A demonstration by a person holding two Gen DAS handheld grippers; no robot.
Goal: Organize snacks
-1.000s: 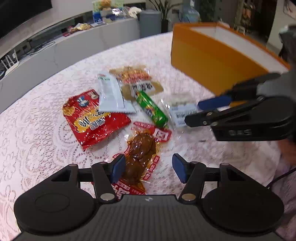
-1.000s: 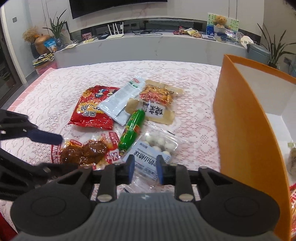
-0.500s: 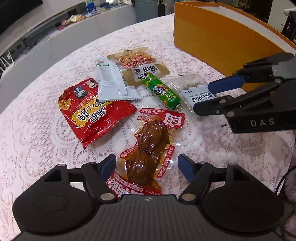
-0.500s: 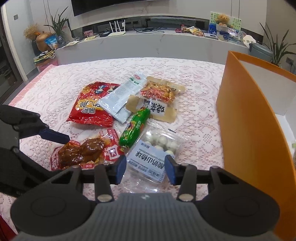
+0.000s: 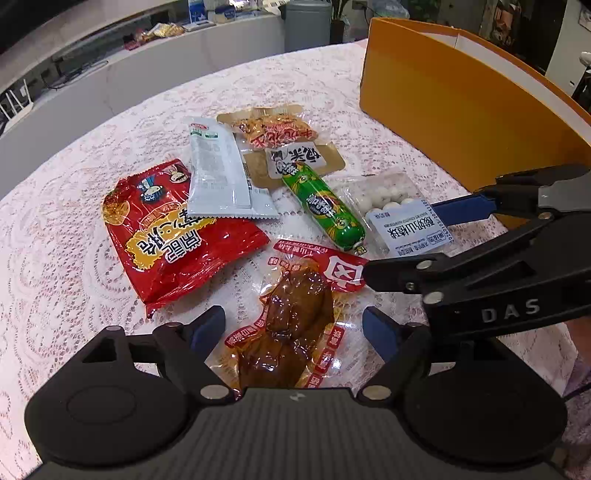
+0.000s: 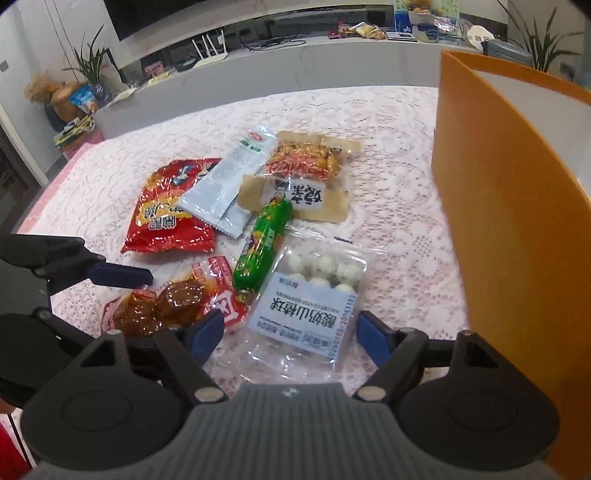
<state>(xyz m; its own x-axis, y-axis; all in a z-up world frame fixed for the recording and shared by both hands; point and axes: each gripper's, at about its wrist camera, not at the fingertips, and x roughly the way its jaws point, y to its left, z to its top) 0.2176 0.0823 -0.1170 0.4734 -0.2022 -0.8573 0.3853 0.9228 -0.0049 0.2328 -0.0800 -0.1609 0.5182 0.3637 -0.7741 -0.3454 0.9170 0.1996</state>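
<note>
Straddling the meat pack (image 5: 291, 332), my left gripper (image 5: 293, 334) is spread wide with nothing pinched; the pack's long axis runs straight ahead between the fingers. My right gripper (image 6: 290, 332) is opening over the ball pack (image 6: 310, 306) (near end between the fingers, untouched). The orange box (image 6: 517, 229) stands just to its right on the worktop (image 5: 66, 258), so I judge the right hand nearer it.

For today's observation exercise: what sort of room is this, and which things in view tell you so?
Most likely a home living room. A big dark television hangs above a long low media counter with a router on it, houseplants stand nearby, and the snacks lie on a lace tablecloth.
</note>
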